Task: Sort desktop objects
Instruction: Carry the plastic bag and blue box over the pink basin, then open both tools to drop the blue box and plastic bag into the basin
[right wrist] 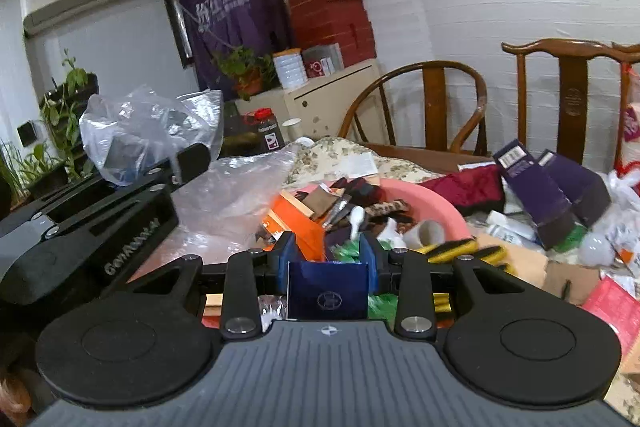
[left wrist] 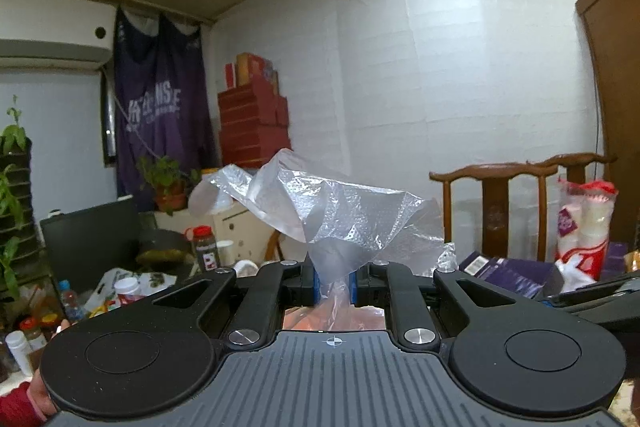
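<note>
Above the cluttered counter (right wrist: 440, 157), my left gripper (left wrist: 332, 283) pinches a clear plastic bag (left wrist: 320, 211) aloft while my right gripper (right wrist: 328, 259) clamps a dark blue box (right wrist: 328, 291), both lifted clear for sorting

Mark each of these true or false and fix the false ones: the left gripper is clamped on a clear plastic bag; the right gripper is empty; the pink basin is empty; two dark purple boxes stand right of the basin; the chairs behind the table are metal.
1. The left gripper is clamped on a clear plastic bag. True.
2. The right gripper is empty. False: a dark blue box sits between its blue pads.
3. The pink basin is empty. False: it holds mixed small items.
4. Two dark purple boxes stand right of the basin. True.
5. The chairs behind the table are metal. False: they are brown wood.
</note>
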A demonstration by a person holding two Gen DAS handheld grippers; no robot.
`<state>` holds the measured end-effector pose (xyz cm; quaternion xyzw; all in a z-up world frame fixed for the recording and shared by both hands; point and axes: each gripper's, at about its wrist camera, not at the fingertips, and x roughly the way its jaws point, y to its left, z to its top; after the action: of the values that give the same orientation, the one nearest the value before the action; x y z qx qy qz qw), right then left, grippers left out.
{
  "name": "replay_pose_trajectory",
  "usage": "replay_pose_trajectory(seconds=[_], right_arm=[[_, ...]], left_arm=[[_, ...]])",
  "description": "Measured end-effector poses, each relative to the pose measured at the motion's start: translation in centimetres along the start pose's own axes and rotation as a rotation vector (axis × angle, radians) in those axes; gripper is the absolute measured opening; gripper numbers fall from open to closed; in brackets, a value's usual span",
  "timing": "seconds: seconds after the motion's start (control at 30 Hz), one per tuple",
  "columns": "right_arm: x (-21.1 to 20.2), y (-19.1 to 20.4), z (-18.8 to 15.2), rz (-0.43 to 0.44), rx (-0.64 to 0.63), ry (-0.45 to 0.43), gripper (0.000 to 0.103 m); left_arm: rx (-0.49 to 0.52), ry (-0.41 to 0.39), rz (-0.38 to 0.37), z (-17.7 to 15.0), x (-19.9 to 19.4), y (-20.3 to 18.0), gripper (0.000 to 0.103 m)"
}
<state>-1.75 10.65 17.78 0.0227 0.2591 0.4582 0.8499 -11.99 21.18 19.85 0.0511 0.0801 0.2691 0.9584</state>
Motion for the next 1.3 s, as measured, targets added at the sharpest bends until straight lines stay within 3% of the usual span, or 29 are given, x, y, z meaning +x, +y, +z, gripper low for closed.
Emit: replay_pose_trajectory(seconds=[0.13,0.4,0.73,1.03,1.3], right_arm=[[2.6,1.0,0.8,-0.013,-0.02,0.014,0.039],[8.1,0.0,1.4,-0.054,-0.004,0.056,0.039],[14.0,-0.8,5.8,-0.033,0.035,0.066,0.039],[20.3,-2.7,7.2,-0.107,0.025,0.134,0.04],[21.1,-4.7,5.7,-0.118,0.055,0.137,0.061]], left_arm=[[-0.019,0.022,0.016,-0.2,2.2,1.0,0.014],[-0.066,0.146,0.041,-3.2,7.9,2.4,0.014],[-0.072,0.175,0.057,-3.4,12.2,4.3,0.02],[-0.018,0.224,0.046,-5.0,14.2,3.5,0.02],[-0.001,0.313,0.042,-6.5,16.9,2.3,0.02]])
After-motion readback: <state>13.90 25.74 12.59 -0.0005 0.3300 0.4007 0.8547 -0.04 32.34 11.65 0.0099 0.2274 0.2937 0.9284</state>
